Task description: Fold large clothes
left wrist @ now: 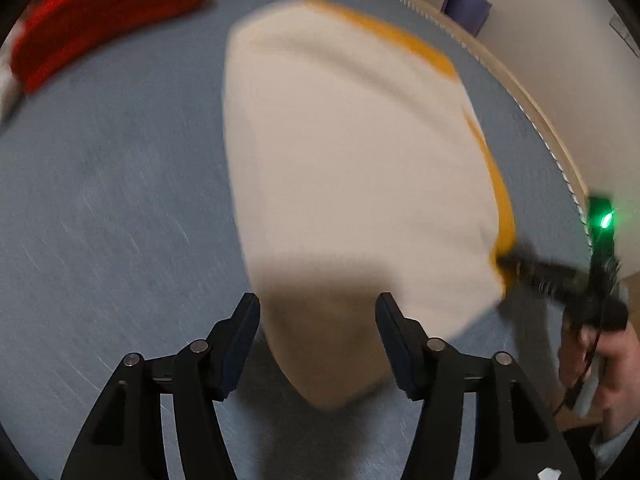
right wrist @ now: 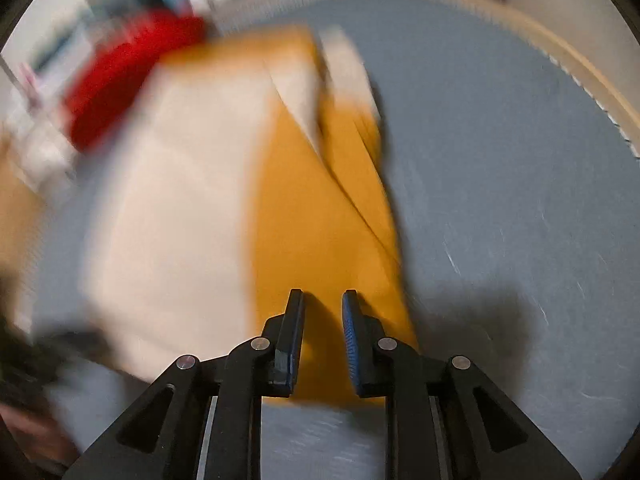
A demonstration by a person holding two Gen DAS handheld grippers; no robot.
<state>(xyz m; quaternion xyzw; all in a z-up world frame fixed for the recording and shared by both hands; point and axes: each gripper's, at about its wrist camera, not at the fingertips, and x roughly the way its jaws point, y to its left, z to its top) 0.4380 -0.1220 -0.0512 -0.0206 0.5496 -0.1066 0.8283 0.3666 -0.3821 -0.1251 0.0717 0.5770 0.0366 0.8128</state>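
A cream garment with mustard-yellow panels (left wrist: 352, 152) lies folded on the blue-grey surface (left wrist: 120, 200). My left gripper (left wrist: 318, 304) is open, its fingers straddling the garment's near end. In the right wrist view the garment (right wrist: 192, 208) shows cream at left and yellow at right. My right gripper (right wrist: 322, 300) is partly open over the yellow near edge, nothing clamped between the fingers. The right gripper also shows in the left wrist view (left wrist: 504, 260), at the garment's yellow right edge. Both views are motion-blurred.
A red folded cloth (left wrist: 108, 16) lies at the far left of the surface and also shows in the right wrist view (right wrist: 128, 72). The surface's pale wooden edge (left wrist: 520, 92) runs along the far right. A purple box (left wrist: 466, 8) stands beyond it.
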